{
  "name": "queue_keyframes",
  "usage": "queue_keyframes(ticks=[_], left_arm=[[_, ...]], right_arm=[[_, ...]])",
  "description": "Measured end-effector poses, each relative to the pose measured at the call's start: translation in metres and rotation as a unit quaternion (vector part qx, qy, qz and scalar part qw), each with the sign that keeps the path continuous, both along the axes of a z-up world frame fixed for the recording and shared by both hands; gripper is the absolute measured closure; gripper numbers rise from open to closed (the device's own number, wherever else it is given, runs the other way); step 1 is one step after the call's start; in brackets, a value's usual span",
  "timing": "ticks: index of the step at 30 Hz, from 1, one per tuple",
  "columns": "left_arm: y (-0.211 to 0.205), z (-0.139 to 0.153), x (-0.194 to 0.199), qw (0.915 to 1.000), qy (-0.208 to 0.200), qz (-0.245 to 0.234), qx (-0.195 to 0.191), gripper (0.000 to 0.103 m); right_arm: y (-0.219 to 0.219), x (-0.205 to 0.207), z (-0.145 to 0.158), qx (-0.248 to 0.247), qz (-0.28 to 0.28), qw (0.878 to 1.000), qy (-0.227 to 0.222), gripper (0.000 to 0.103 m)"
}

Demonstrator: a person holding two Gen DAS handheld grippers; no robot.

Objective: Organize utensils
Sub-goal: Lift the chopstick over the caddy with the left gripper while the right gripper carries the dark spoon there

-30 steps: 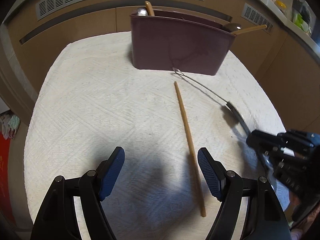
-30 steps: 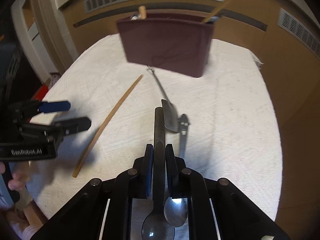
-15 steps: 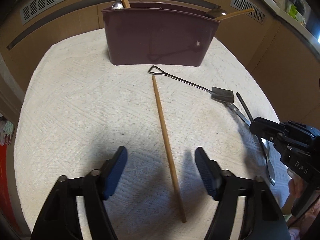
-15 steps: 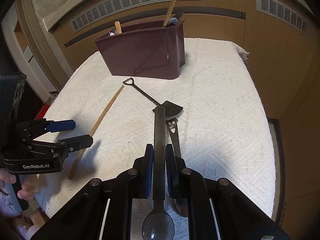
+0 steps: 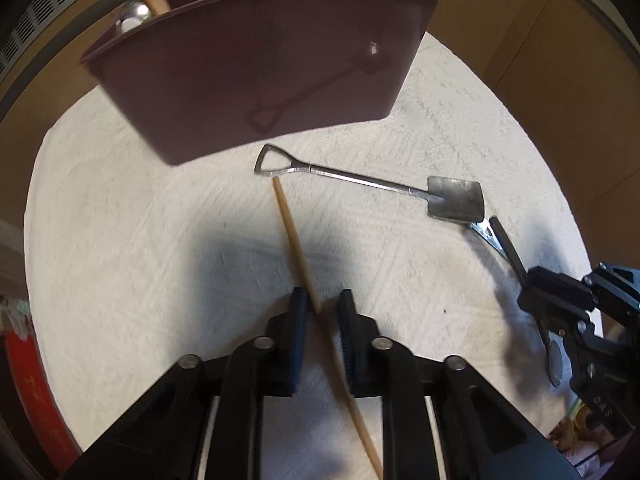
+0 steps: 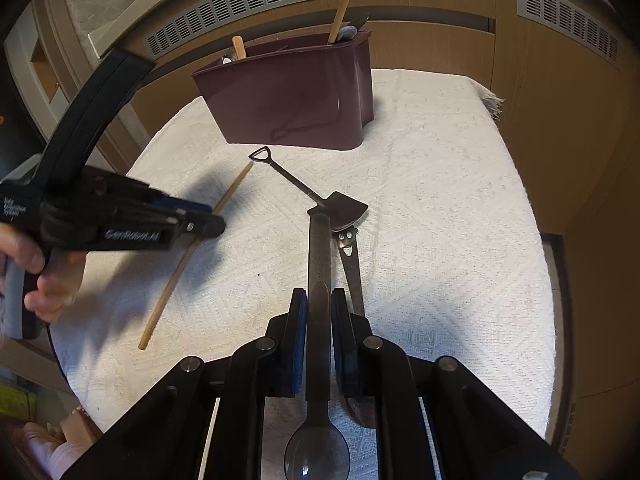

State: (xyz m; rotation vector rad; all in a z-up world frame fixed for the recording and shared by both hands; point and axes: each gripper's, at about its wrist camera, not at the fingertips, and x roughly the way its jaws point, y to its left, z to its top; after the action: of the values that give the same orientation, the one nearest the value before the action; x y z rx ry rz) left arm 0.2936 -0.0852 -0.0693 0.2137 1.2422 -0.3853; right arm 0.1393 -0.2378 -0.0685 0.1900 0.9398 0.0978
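My left gripper [image 5: 322, 318] points steeply down with its jaws closing; the blue pads press a wooden chopstick [image 5: 294, 240] near its middle, on the white cloth. In the right wrist view this gripper [image 6: 208, 220] sits over the chopstick [image 6: 234, 190]. My right gripper [image 6: 319, 308] is shut on the handle of a dark metal spoon [image 6: 319, 248], whose bowl points back toward the camera. A maroon utensil holder [image 5: 256, 72] stands at the back, with wooden and metal utensils sticking out of it. A shovel-shaped spoon [image 5: 360, 180] lies just in front of the holder.
Another flat metal utensil [image 6: 352, 264] with cut-out holes lies beside the held spoon, under the shovel blade [image 6: 344, 208]. The white cloth [image 6: 440, 200] covers the table, with wooden panels and vents behind. A person's hand [image 6: 52, 280] grips the left tool.
My left gripper moved forward over the chopstick and its wide-open jaws closed on it. The right gripper kept its grip on the spoon and settled in place.
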Motion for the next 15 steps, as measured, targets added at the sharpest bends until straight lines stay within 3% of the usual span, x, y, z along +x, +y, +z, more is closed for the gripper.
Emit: queue_keyframes(ticks=[3,7,15], left_arm=[[0.0,0.002,-0.004,0.9997,-0.02,0.006,-0.012,0.098],[0.018,0.016,-0.033,0.9926,-0.084,0.038,-0.078,0.098],[0.053,0.077,-0.08,0.9532,-0.207,0.097,-0.199,0.098]], right_arm=[[-0.001,0.002,0.0,0.011,-0.001,1.0,-0.002,0.093],[-0.002,-0.003,0.013,0.012,-0.005,0.999,-0.029,0.093],[0.002,-0.014,0.053,0.031,-0.011,0.995,-0.091,0.093]])
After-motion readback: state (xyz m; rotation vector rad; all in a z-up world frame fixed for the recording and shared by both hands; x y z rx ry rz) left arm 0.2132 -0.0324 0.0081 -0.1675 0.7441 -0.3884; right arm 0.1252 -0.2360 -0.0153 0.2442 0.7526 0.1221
